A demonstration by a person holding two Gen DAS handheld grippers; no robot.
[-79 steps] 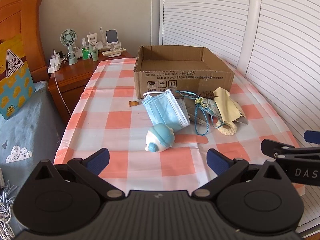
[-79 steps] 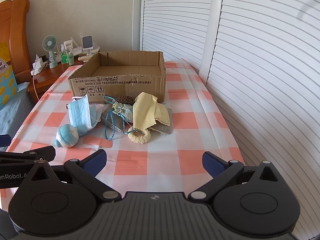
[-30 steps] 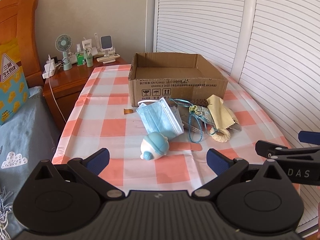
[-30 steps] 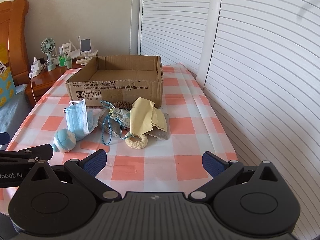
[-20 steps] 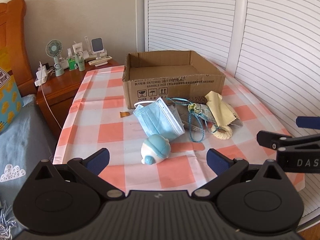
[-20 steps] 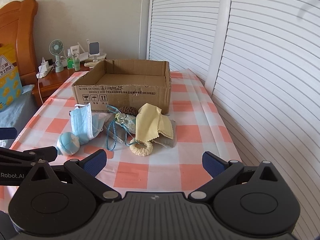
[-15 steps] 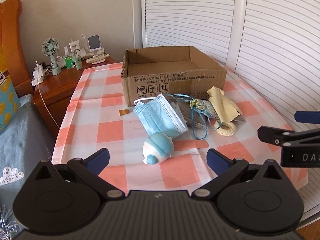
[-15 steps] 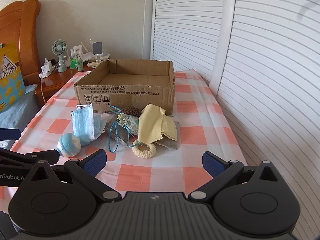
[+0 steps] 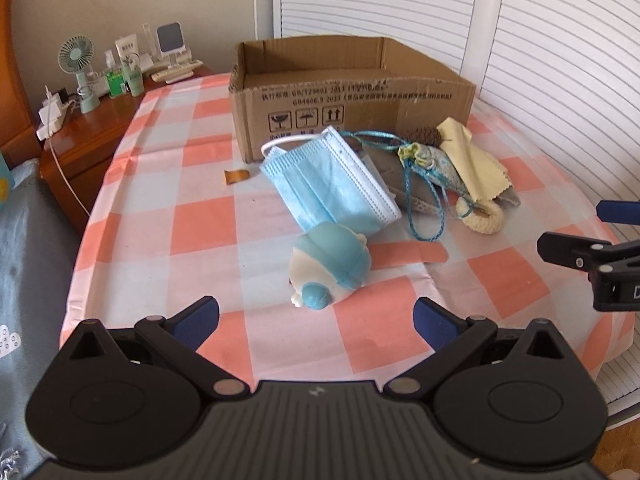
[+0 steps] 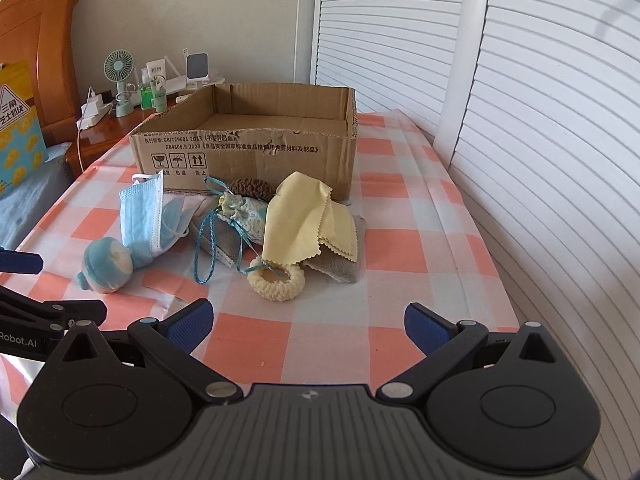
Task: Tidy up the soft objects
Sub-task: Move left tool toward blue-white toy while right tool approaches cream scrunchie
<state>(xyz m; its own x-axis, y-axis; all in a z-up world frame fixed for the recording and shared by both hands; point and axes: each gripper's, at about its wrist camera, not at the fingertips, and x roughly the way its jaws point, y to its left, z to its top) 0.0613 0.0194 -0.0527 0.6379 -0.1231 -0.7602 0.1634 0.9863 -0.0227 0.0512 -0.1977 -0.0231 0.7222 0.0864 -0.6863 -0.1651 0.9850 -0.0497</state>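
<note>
Your left gripper (image 9: 316,316) sits low in the left wrist frame with its blue-padded fingers (image 9: 198,320) spread wide apart and nothing between them. Just above the gap, near the centre of that frame, the small blue and cream plush toy (image 9: 330,266) lies on its side on the table (image 9: 192,224), which wears an orange and white checked cloth.

Your right gripper (image 10: 306,320) is likewise at the bottom of its frame, fingers (image 10: 426,326) well apart and empty. It also shows at the right edge of the left wrist frame (image 9: 592,256), hovering beside the table's edge.

The soft things form a cluster in the middle of both frames, in front of the cardboard box (image 10: 248,148). The box stands open at the top; what shows of its floor is bare. The blue face mask (image 9: 332,184) lies just above the plush toy, touching it. To the right of the mask, a small drawstring pouch (image 10: 244,212) with a teal cord (image 10: 206,248) rests on a grey cloth (image 10: 340,264). A pale yellow cloth (image 10: 304,220) is draped over the pouch and the grey cloth. A cream knitted ring (image 10: 276,278) lies just below the yellow cloth. A brown knitted piece (image 10: 252,186) peeks out against the box wall.

In the upper left of both frames, a wooden nightstand (image 9: 92,128) carries a small green fan (image 10: 120,70) and some bottles.
</note>
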